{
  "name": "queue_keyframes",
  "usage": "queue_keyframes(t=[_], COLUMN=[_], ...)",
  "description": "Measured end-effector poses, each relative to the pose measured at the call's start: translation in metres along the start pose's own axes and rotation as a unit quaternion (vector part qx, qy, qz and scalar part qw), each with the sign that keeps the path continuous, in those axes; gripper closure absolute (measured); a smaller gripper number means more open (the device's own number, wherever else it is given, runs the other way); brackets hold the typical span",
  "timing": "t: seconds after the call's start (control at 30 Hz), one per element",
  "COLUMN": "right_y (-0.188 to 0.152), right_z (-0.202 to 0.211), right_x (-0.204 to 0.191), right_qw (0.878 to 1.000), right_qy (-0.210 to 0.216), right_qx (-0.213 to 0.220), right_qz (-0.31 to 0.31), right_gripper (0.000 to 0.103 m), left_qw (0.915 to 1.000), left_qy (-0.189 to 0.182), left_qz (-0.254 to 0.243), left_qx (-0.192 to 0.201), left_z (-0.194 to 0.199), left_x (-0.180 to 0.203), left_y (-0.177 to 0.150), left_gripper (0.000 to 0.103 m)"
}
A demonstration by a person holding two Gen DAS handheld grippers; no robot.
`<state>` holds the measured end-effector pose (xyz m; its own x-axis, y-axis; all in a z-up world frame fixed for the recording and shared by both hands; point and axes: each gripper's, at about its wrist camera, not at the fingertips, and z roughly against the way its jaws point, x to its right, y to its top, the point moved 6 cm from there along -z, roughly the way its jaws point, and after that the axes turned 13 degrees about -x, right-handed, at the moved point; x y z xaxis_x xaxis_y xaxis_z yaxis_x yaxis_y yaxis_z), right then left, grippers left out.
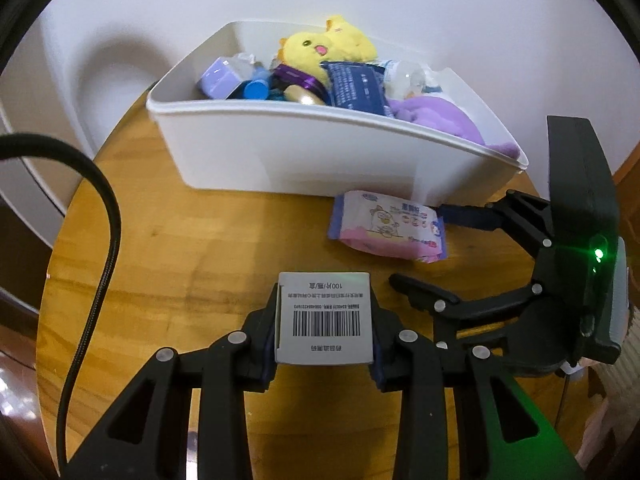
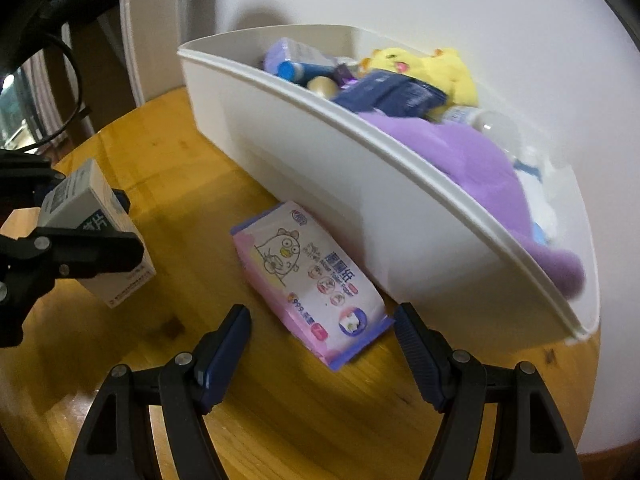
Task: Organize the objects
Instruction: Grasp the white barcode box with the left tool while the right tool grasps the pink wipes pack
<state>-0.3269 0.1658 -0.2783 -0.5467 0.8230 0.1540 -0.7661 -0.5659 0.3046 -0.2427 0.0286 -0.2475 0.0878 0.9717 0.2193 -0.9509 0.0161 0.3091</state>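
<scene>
— White plastic bin (image 1: 304, 160) is the landmark; it sits at the back of the round wooden table (image 1: 168, 240), against the wall. How full is it?

— Well filled, as far as can be seen. Inside it lie a yellow plush toy (image 1: 320, 42), a dark blue packet (image 1: 354, 86), a purple cloth (image 2: 472, 156), a blue-capped tube (image 1: 256, 89) and some clear bottles (image 2: 494, 122). I judge most of the sorting done.

— What is left outside the bin?

— Two things. A small grey box with a barcode (image 1: 325, 318) is clamped between the pads of the left gripper (image 1: 325, 322), in front of the bin and lifted off the table, judging by the right wrist view. A pink pack of wipes (image 2: 310, 282) lies flat on the table just in front of the bin's near wall, close against it.

— And the other claw?

— The right gripper (image 2: 322, 344) has its jaws standing apart, empty, with the near end of the wipes pack between and just beyond its fingertips. The pads do not press on it.

— So what remains?

— By my reckoning, the box must go over the rim into the bin, and the wipes must be gripped and follow. Nothing else loose shows on the table.
</scene>
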Motion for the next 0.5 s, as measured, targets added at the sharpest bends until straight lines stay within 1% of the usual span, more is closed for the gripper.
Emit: queue_keyframes(t=[0.17, 0.23, 0.37, 0.5], right_y=[0.004, 0.005, 0.013, 0.024], right_z=[-0.001, -0.001, -0.005, -0.013], right_x=[-0.022, -0.026, -0.025, -0.020], right_qw=[0.999, 0.998, 0.998, 0.997], right_qy=[0.033, 0.039, 0.049, 0.073], right_qx=[-0.007, -0.008, -0.006, -0.007], right_qz=[0.040, 0.044, 0.033, 0.007], right_gripper=[0.028, 0.028, 0.028, 0.028], left_qw=[0.9997, 0.9994, 0.9987, 0.9979], left_qy=[-0.011, -0.015, -0.026, -0.034], left_qz=[0.023, 0.031, 0.044, 0.054], left_qx=[-0.004, -0.005, -0.008, -0.009], left_z=[-0.001, -0.001, -0.001, -0.002], left_x=[-0.010, -0.014, -0.020, -0.024], left_y=[-0.005, -0.008, -0.013, -0.019], left_gripper=[0.066, 0.066, 0.066, 0.066])
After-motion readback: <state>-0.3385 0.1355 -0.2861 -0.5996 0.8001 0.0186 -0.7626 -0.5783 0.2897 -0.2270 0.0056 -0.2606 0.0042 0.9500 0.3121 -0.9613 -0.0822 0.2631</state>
